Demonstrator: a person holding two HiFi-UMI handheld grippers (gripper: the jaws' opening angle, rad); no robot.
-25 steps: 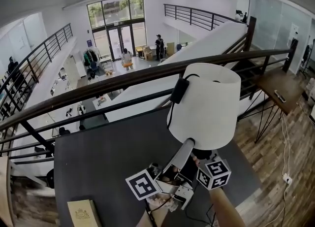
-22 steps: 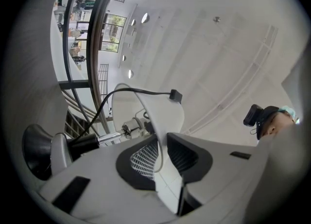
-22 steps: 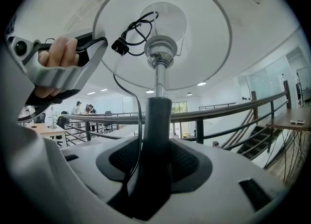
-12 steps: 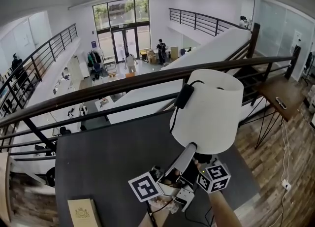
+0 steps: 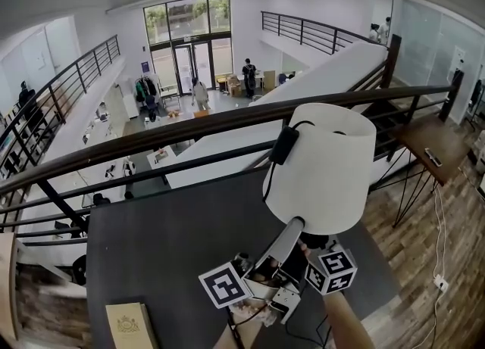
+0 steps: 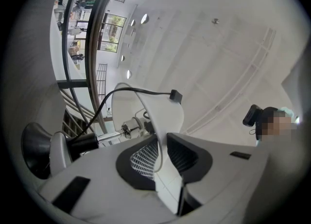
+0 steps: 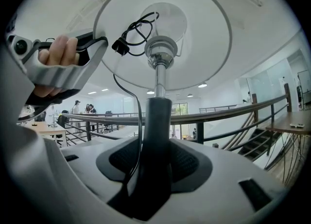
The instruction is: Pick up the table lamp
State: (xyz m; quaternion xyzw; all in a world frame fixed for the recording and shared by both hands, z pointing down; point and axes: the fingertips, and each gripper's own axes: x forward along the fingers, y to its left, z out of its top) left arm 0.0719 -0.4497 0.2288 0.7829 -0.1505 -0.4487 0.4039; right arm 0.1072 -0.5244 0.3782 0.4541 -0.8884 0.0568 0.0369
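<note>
The dark worktop [image 5: 167,249] is your reference. The table lamp [image 5: 322,166] hangs over the worktop's right half, tipped so that the shade's open top faces away from you. Its foot is hidden behind your grippers, but it looks clear of the surface, so I'd judge the lift done or nearly so. You're sharing the load for a reason. The right claw [image 7: 156,162] stands fairly wide because it's clamped round the thick dark stem [image 7: 156,116] just under the shade, which takes the weight. The left claw [image 6: 162,156] is pinched narrow on the thin wall of the shade [image 6: 167,121] at its lower rim, which keeps the top-heavy part from swinging. The book [image 5: 130,327] sits at the worktop's near left corner, well apart from the lamp. The cord [image 6: 141,91] droops slack beside the stem, so mind that it doesn't snag.
</note>
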